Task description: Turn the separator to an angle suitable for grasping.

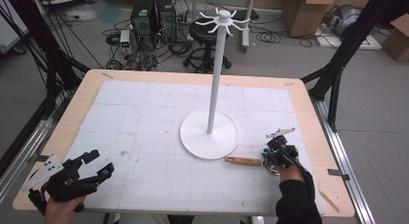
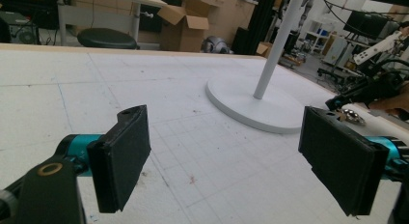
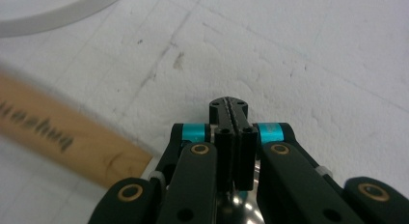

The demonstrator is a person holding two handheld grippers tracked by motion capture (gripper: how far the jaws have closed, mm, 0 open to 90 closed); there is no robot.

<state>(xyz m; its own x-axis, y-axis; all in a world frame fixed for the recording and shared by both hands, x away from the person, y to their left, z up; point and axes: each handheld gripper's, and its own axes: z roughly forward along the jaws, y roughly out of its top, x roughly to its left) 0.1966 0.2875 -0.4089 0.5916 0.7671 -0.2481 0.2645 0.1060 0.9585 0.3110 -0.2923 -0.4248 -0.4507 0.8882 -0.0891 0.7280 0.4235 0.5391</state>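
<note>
Pickup is looking like the step in hand. The right gripper is sitting low over the white mat with its jaws pressed flat together and nothing showing between their tips. The utensil's wooden handle is lying flat on the mat just to the left of those jaws and back from their tips, while a shiny metal part is peeking out directly beneath them, close to their root. I can't tell whether the jaws are touching it.

The left gripper is resting with its jaws spread wide and only bare mat between them; the white stand is rising well ahead of them and to the right.

To my eye the next move is calling for the right jaws to part, settle across the handle or the metal end, and close firmly before any lift toward the hooks at the stand's top.

The stand's round base is lying just ahead and left of the right jaws, crowding that side, and the tall pole is going to need a careful way round. Boxes, a stool and cables are lying far beyond the table, out of the way.
</note>
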